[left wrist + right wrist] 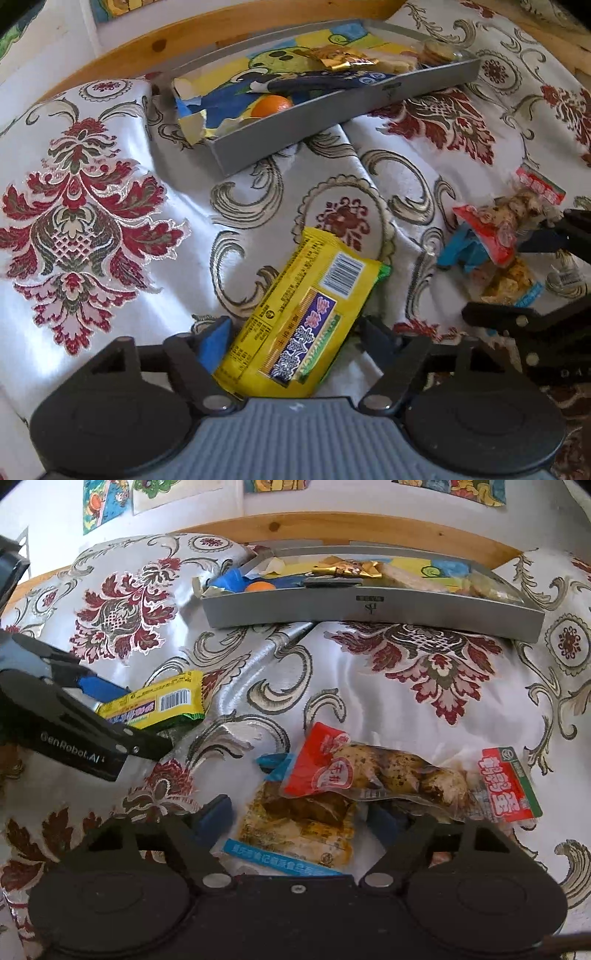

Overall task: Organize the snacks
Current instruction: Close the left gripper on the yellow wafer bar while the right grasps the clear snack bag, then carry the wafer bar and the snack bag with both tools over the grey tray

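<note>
The yellow packet (306,317) lies on the patterned cloth (92,221), its near end between the spread fingers of the left gripper (291,339). The blue pad (214,343) on the left finger sits just beside the packet's left edge; the right finger is a little off the other edge. The jaws look wide and not yet closed on it, though whether either pad already touches the wrapper cannot be told.

The right gripper (303,819) is likewise spread around the near end of a clear pouch (295,827) with brownish contents, on which a red-ended bag (399,775) of speckled eggs lies overlapping. It does not appear to hold anything yet.

The grey tray (369,609) sits at the far side of the cloth, against the wooden edge (332,524), well apart from all three packets. It already holds an orange (271,105), a gold wrapper (343,59) and other packets.

The step in hand looks like gripping the yellow packet for a carry to the tray. To do it well, the left jaws should close squarely across the packet's width, far enough up that it will not droop or slip out. The slick wrapper and soft, wrinkled cloth may let it slide, so a firm, even close seems wise. On the right, the eggs risk being dragged along or tipped off the pouch.
</note>
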Available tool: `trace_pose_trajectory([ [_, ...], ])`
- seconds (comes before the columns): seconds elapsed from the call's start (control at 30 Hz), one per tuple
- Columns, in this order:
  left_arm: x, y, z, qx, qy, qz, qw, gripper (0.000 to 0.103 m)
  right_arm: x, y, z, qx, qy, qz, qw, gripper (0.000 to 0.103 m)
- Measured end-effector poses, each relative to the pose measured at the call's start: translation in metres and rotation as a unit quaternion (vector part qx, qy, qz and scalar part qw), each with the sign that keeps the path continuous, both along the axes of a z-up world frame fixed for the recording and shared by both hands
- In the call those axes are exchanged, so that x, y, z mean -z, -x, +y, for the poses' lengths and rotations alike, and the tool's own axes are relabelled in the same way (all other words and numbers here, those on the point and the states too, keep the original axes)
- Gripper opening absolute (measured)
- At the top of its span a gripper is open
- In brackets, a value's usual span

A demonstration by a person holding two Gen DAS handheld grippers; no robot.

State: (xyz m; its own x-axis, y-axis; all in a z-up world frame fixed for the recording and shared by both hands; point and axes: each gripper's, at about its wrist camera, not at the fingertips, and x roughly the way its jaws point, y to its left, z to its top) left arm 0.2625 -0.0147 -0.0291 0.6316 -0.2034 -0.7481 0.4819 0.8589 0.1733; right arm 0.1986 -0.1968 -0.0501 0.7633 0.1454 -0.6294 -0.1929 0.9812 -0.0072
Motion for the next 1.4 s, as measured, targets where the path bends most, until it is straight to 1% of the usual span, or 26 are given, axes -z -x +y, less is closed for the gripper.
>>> trace_pose_trajectory([
  [0.03, -0.001, 0.0, -0.002, -0.001, 0.0, 0.003, 1.0, 0.072, 0.0, 0.0, -0.001, -0.001, -0.003, 0.0, 1.0, 0.079],
  [0.1, -0.003, 0.0, -0.003, -0.005, 0.002, 0.015, 0.9999, 0.065, 0.0, 0.001, -0.001, -0.003, -0.002, 0.0, 1.0, 0.079],
  [0.2, -0.005, -0.001, -0.004, -0.015, 0.018, 0.043, 0.9988, 0.06, -0.001, 0.003, -0.002, -0.009, -0.005, 0.002, 1.0, 0.075],
  [0.4, -0.006, 0.013, -0.002, -0.052, 0.064, 0.082, 0.9932, 0.054, -0.004, 0.013, -0.005, -0.022, -0.023, 0.006, 0.999, 0.074],
  [0.5, -0.005, 0.024, -0.004, -0.065, 0.084, 0.093, 0.9899, 0.052, -0.005, 0.019, -0.006, -0.034, -0.038, 0.014, 0.999, 0.073],
  [0.6, -0.002, 0.034, -0.007, -0.071, 0.107, 0.111, 0.9855, 0.052, -0.005, 0.026, -0.002, -0.052, -0.039, 0.018, 0.998, 0.068],
  [0.73, 0.0, 0.047, -0.013, -0.065, 0.1, 0.103, 0.9875, 0.052, -0.005, 0.035, 0.003, -0.067, -0.037, 0.02, 0.997, 0.065],
  [0.87, -0.001, 0.05, -0.013, -0.062, 0.094, 0.102, 0.9883, 0.052, -0.006, 0.037, 0.003, -0.07, -0.035, 0.022, 0.997, 0.065],
  [1.03, -0.002, 0.043, -0.016, -0.073, 0.09, 0.105, 0.9877, 0.056, -0.006, 0.029, 0.01, -0.077, -0.014, 0.026, 0.997, 0.073],
  [1.1, -0.001, 0.041, -0.018, -0.072, 0.086, 0.101, 0.9885, 0.056, -0.005, 0.025, 0.011, -0.08, -0.011, 0.026, 0.996, 0.073],
  [1.2, 0.0, 0.041, -0.019, -0.069, 0.086, 0.097, 0.9891, 0.053, -0.004, 0.023, 0.01, -0.081, -0.01, 0.026, 0.996, 0.069],
  [1.3, 0.0, 0.044, -0.019, -0.069, 0.086, 0.093, 0.9895, 0.052, -0.004, 0.026, 0.008, -0.082, -0.009, 0.022, 0.996, 0.065],
  [1.4, -0.001, 0.046, -0.02, -0.075, 0.087, 0.095, 0.9888, 0.051, -0.005, 0.028, 0.006, -0.082, -0.013, 0.021, 0.996, 0.063],
])
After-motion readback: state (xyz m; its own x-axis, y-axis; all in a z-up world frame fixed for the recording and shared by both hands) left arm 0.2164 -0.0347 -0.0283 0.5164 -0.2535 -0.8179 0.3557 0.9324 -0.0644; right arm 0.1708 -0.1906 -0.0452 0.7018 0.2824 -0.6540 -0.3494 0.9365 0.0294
